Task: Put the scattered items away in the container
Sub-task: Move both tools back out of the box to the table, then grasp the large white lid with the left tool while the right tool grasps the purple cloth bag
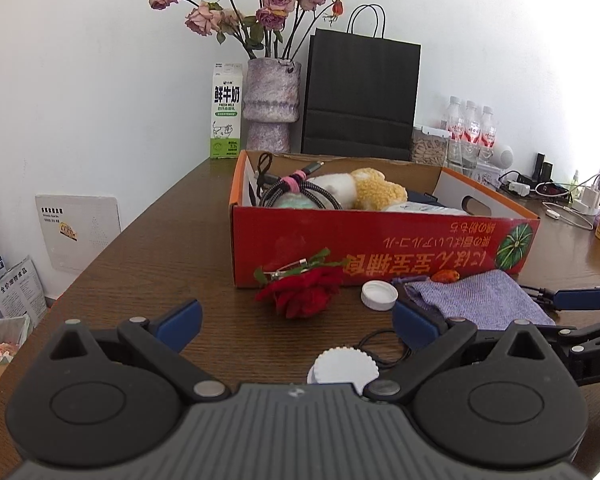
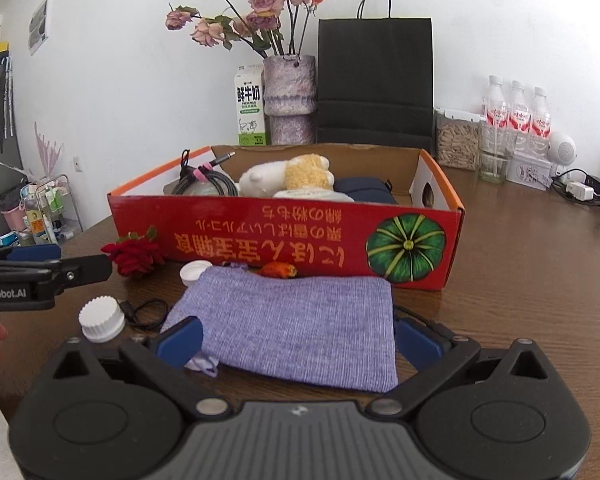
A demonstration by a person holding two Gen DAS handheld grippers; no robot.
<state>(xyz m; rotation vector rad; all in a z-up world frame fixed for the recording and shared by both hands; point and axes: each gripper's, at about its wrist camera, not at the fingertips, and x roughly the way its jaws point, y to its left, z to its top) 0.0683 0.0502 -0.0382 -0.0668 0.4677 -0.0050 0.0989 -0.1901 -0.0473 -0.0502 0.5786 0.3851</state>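
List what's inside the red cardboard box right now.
Inside the red cardboard box: a coiled braided cable with pink tie, a white-and-yellow plush toy, and a dark blue pouch. Whatever lies beneath them is hidden.

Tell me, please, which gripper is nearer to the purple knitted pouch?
Right. The right gripper is open with the purple knitted pouch lying between its fingers. The left gripper, also open, sits off the pouch's left side, facing the red rose.
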